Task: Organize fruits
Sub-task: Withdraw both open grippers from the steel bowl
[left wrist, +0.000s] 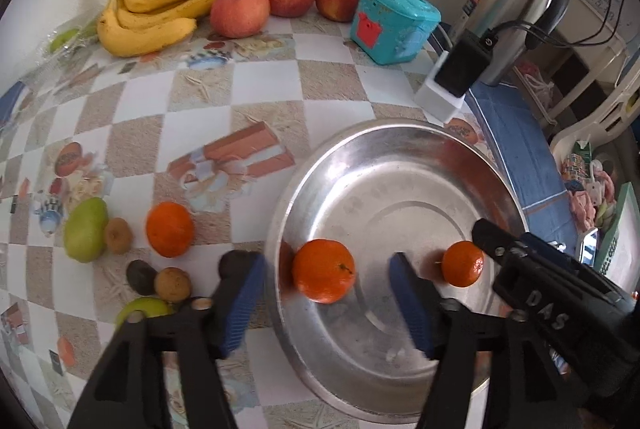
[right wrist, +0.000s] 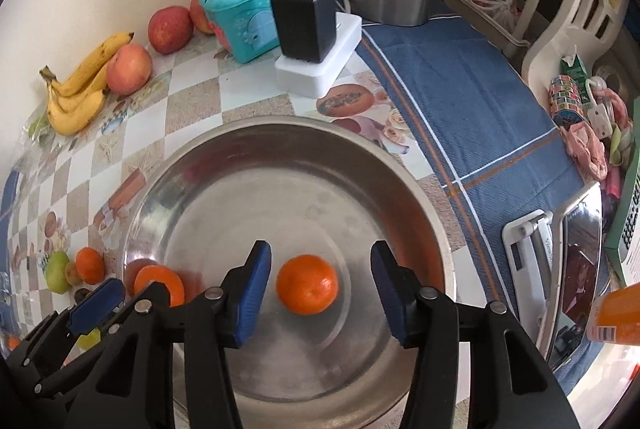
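Two oranges sit loose in the steel bowl, each between the parted jaws of a gripper.

The left gripper (left wrist: 324,293) stands wide, its blue pads clear of the larger orange (left wrist: 323,270), which rests near the bowl's (left wrist: 400,149) left wall. The right gripper (right wrist: 320,293) is spread narrower, with the smaller orange (right wrist: 307,284) between its pads but untouched. A third orange (left wrist: 169,229) lies on the checked tablecloth (left wrist: 200,101) just left of the bowl, beside a green fruit (left wrist: 85,229) and small brown ones. Bananas (left wrist: 160,9) and three apples (left wrist: 240,11) line the wall, near a teal box (left wrist: 394,25).
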### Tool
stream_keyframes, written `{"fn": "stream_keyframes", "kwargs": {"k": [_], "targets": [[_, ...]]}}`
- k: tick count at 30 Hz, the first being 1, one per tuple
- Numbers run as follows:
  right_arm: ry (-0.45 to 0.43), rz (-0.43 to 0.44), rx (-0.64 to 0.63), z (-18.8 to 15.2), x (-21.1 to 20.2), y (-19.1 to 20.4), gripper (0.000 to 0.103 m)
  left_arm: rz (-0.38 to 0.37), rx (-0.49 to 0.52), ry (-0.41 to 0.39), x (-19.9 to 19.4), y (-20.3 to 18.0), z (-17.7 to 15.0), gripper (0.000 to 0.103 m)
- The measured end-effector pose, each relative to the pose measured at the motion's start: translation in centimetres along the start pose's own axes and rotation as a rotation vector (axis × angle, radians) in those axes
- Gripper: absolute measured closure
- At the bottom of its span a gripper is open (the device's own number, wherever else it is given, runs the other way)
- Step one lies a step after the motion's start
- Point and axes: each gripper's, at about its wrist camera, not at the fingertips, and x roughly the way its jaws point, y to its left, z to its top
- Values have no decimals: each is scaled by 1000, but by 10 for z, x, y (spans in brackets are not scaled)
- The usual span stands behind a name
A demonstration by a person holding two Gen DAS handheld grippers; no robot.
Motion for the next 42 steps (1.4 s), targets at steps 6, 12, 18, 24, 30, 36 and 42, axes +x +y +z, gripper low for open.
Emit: {"fn": "stream_keyframes", "kwargs": {"k": [6,12,18,24,30,36,42], "targets": [[-34,17,1,6,-17,-3,43,38,-17,-21,-10,12,-1,13],[-53,32,-30,7,-28,5,42,75,-195,-16,-20,54,0,6],[-50,51,-62,4,-34,15,42,114,-459,-2,-32,112,-7,5],[-61,99,-94,0,-45,31,42,214,-608,-38,-51,158,-17,5],[-67,131,-135,-5,-54,49,42,236,-722,-36,-62,186,-32,5],[-62,147,-176,-11,-57,65,42,207,-788,-6,-61,200,-48,4],[-43,143,-226,-18,-52,81,42,200,-820,24,-56,205,-57,2]]}}
